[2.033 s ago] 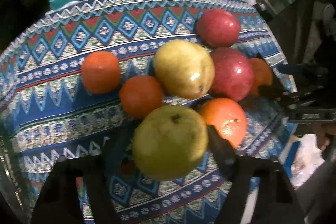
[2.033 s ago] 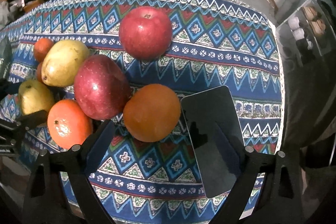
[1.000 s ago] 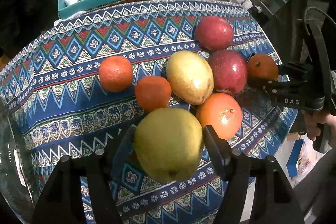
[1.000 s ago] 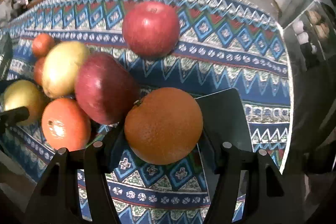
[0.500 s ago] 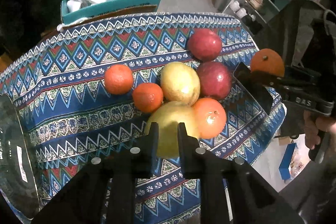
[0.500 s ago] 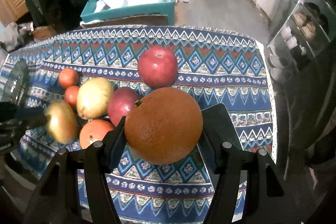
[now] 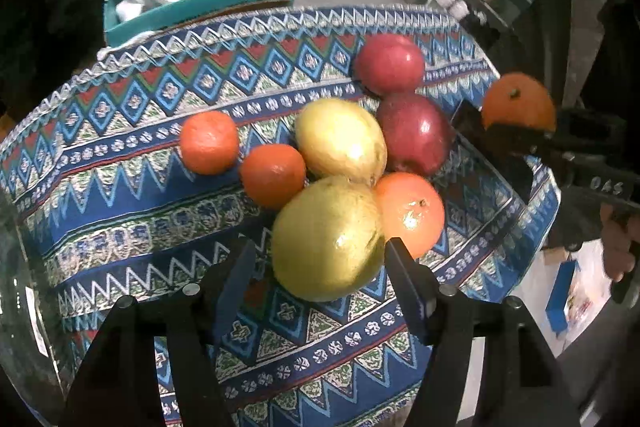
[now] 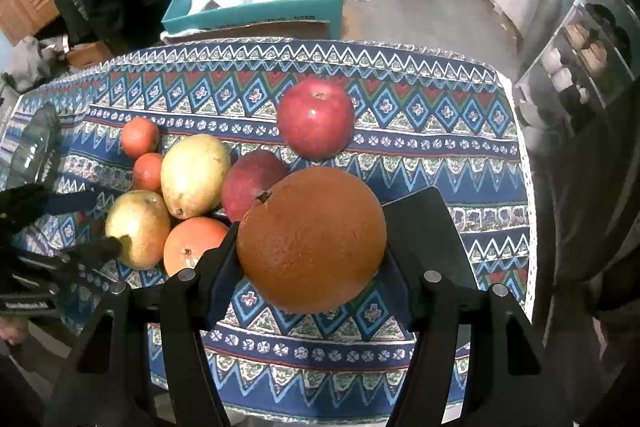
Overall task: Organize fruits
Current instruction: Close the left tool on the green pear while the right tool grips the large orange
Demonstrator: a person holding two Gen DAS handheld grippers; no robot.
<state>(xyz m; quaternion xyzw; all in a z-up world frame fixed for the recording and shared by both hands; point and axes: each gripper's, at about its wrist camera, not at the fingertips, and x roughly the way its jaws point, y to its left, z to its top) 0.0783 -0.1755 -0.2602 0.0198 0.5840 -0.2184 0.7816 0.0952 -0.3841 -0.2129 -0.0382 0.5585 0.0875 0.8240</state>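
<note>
A yellow-green pear (image 7: pixel 328 239) lies on the patterned cloth (image 7: pixel 120 187) between the fingers of my left gripper (image 7: pixel 318 259). Its jaws are opening; the right finger touches the pear, the left finger (image 7: pixel 240 267) stands off it. My right gripper (image 8: pixel 312 247) is shut on a large orange (image 8: pixel 312 239) and holds it above the cloth. On the cloth lie a second pear (image 7: pixel 340 139), two red apples (image 7: pixel 390 65) (image 7: pixel 414 135), an orange (image 7: pixel 412 211) and two mandarins (image 7: pixel 208 143) (image 7: pixel 272 175), close together.
A teal box (image 8: pixel 256 11) with plastic bags stands behind the table. A clear glass vessel (image 8: pixel 32 151) sits at the cloth's left end. A shelf unit (image 8: pixel 580 59) stands to the right. A person's hand (image 7: pixel 616 247) holds the right gripper past the table's right edge.
The right gripper lifted its orange off the cloth. The left jaws held the pear, then stood shut with the pear below on the cloth; now they are apart around it.
</note>
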